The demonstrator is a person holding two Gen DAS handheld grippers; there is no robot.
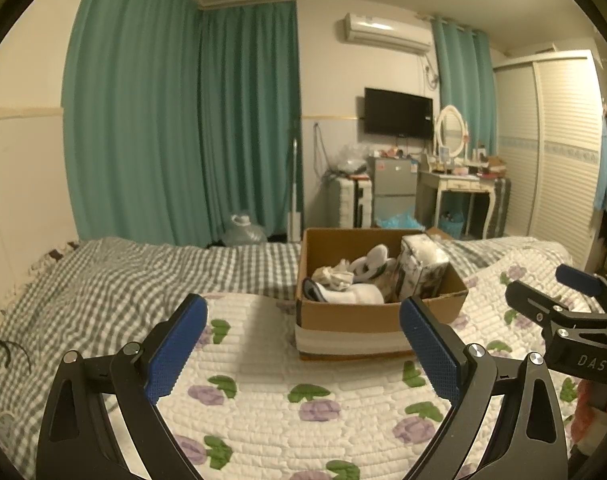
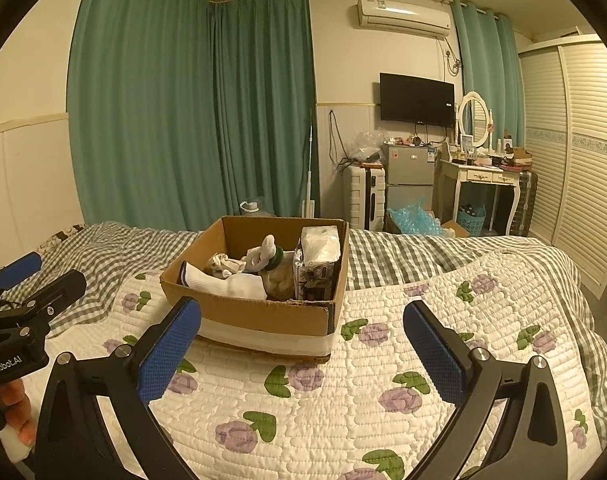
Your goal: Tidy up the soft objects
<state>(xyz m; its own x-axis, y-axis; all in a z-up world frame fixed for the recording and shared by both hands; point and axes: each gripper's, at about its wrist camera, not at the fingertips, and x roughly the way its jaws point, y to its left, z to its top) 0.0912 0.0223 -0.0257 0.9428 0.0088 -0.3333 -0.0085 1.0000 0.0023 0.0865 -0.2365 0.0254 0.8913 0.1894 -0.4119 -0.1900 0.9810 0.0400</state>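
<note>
Left wrist view. The left hand-held gripper (image 1: 303, 346) is seen with its blue-padded fingers (image 1: 178, 346) set wide apart, nothing between them. A cardboard box (image 1: 377, 314) is noted on the floral quilt (image 1: 263, 400) of the bed, just beyond the fingertips and slightly toward the right finger. The box is open-topped, brown, with a pale band around its base. Inside it, a rolled white sock (image 1: 355, 294) is seen along the near wall, a crumpled cream cloth (image 1: 335, 276) behind the sock, a white plush piece (image 1: 373, 262) toward the far wall, and a wrapped tissue pack (image 1: 421, 268) standing against the right wall. To the left of the box, bare quilt and then gingham sheet (image 1: 103, 280) are recorded. The right hand-held gripper (image 1: 551, 292) is seen to the right of the box, apart from it, fingers spread.

Right wrist view. The right hand-held gripper (image 2: 303, 346) is seen with fingers (image 2: 433, 354) wide apart and empty. The cardboard box (image 2: 263, 316) lies just beyond the left finger, its near right corner torn at the rim. The white sock (image 2: 223, 282), the plush piece (image 2: 263, 254) and the tissue pack (image 2: 317, 264) are seen inside. To the right of the box, a broad stretch of quilt (image 2: 423, 320) is recorded up to the bed edge. The left hand-held gripper (image 2: 31, 280) is seen well left of the box, fingers apart.
</note>
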